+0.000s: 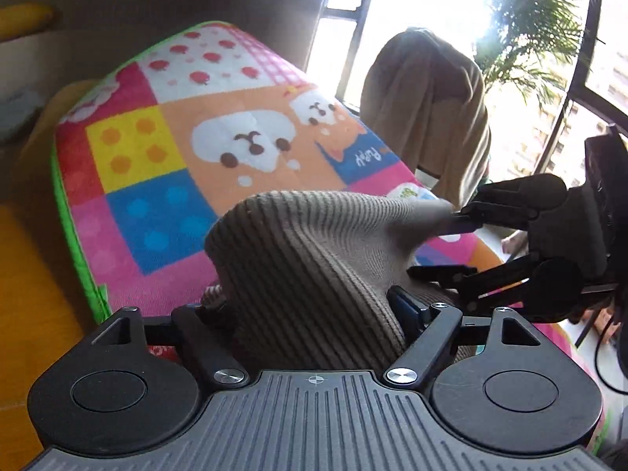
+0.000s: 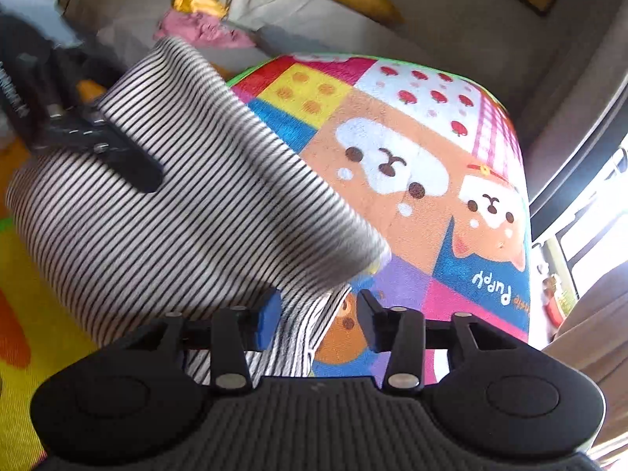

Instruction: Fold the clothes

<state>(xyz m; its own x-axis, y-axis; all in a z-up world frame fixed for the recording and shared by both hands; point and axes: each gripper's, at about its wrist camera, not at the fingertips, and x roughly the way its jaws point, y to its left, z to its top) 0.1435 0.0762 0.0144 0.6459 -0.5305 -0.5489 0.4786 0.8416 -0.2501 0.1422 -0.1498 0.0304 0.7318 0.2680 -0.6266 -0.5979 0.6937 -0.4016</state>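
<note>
Mid-fold. Striped garment [image 2: 188, 196] lies between spread jaws of my left gripper [image 1: 306, 310] and right gripper [image 2: 318, 318], unpinched. Next: re-pinch edges, flatten.

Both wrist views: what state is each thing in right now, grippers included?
puppy play mat, spread flat.
striped garment, raised over the mat, rumpled, not yet folded.
left gripper, open wide, garment between its jaws.
right gripper, open, garment against one pad only.
brown cloth, draped over something by the window.
pink clothes, crumpled in a heap in the background.
</note>
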